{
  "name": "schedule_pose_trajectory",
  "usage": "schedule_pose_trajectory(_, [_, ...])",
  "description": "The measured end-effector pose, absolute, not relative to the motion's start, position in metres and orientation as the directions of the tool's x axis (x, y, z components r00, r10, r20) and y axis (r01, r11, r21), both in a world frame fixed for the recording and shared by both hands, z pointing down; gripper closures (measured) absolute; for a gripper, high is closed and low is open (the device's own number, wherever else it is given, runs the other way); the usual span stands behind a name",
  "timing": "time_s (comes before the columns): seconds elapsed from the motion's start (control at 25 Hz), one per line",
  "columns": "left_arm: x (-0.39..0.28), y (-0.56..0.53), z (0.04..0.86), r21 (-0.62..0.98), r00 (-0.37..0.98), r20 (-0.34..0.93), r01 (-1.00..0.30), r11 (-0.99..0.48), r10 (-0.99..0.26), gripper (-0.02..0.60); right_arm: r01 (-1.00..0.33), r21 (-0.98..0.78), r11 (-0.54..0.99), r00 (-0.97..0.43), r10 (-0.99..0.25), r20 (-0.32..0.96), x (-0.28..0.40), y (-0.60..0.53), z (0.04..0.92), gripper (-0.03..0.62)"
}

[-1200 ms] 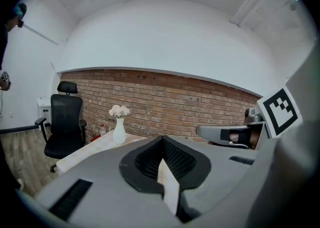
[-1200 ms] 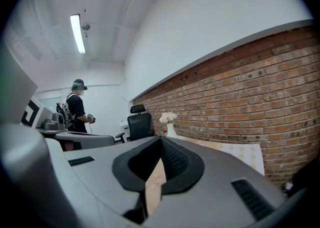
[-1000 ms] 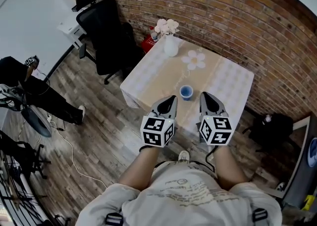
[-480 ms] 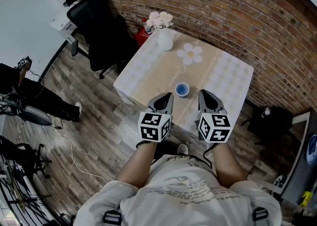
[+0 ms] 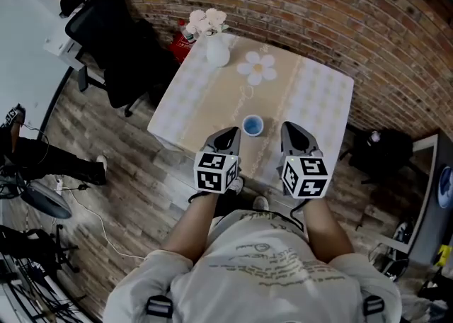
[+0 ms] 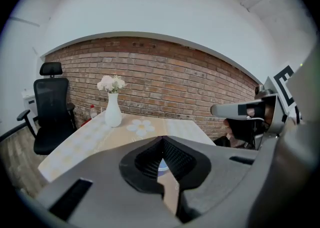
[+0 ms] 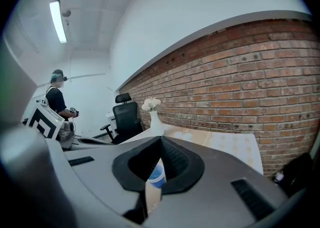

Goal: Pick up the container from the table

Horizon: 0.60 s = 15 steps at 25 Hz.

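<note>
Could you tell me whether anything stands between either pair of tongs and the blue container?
Nothing visible does: the blue container sits alone on the table ahead of the left tongs and right tongs; the vase stands beyond it.

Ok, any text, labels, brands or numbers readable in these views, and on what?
No text is legible.
On the shirt: lines of print, too blurred to read.
On the table runner: faint script beside the daisy print, too small to read.
On the left marker cube and right marker cube: black-and-white square patterns, no letters.
</note>
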State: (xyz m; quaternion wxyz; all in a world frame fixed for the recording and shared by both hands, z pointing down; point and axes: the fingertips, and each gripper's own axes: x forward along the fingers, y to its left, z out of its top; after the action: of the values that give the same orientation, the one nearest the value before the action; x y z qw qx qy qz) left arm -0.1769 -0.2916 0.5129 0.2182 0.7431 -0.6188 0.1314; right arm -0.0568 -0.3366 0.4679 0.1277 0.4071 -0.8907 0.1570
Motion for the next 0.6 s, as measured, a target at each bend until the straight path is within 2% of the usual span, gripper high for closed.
schedule_pose_trajectory(0.6, [-0.188, -0.321, 0.577, 0.164, 0.436, 0.526, -0.894, -0.416, -0.73, 0.576, -0.87, -0.139, 0.473, -0.482, -0.757, 0.441, -0.052, -0.357, 0.494, 0.592])
